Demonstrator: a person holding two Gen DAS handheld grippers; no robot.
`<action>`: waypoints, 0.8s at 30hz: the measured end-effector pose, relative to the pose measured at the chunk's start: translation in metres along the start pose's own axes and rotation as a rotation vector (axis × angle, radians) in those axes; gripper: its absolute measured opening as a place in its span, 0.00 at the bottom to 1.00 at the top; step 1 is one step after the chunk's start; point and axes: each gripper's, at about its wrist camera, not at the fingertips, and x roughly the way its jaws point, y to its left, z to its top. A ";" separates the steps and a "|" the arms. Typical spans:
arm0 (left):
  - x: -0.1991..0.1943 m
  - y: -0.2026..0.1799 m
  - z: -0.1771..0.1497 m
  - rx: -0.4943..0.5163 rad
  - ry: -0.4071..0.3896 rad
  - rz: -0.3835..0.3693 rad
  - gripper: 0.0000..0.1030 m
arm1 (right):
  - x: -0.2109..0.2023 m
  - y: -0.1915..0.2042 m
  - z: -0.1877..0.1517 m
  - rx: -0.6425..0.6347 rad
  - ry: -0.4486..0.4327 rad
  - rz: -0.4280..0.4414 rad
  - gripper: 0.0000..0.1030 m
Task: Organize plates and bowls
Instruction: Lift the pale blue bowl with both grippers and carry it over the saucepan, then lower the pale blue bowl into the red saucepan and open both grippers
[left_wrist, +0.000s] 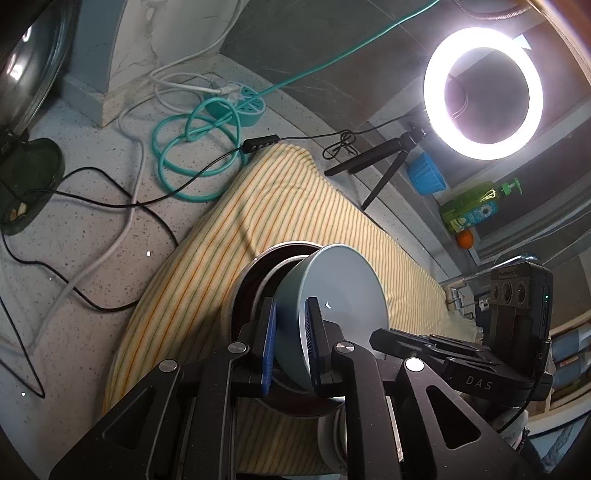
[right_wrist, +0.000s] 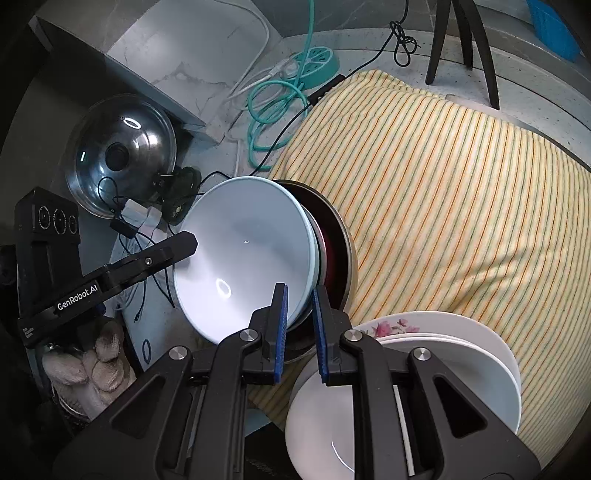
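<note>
Pale blue glazed ceramic bowl (right_wrist: 243, 254) tilted against dark metal pot (right_wrist: 334, 240) on striped cloth (right_wrist: 443, 184), mid-counter. Left tongs (left_wrist: 290, 325) and right tongs (right_wrist: 299, 314) each pinch rim — narrow gap. Stiff, slick, breakable; rim grip best.

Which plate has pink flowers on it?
The top white plate with pink flowers, at the back of the stack on the striped cloth. The plain white plates in front show no pattern.
</note>
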 end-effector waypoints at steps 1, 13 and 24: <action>0.001 0.001 0.000 0.000 0.003 0.002 0.13 | 0.001 0.000 0.000 -0.001 0.001 -0.003 0.14; 0.001 0.009 -0.001 -0.011 0.002 0.035 0.23 | -0.003 0.007 0.005 -0.057 -0.028 -0.025 0.34; -0.024 0.011 -0.005 0.005 -0.069 0.052 0.30 | -0.042 -0.003 -0.003 -0.039 -0.121 -0.005 0.69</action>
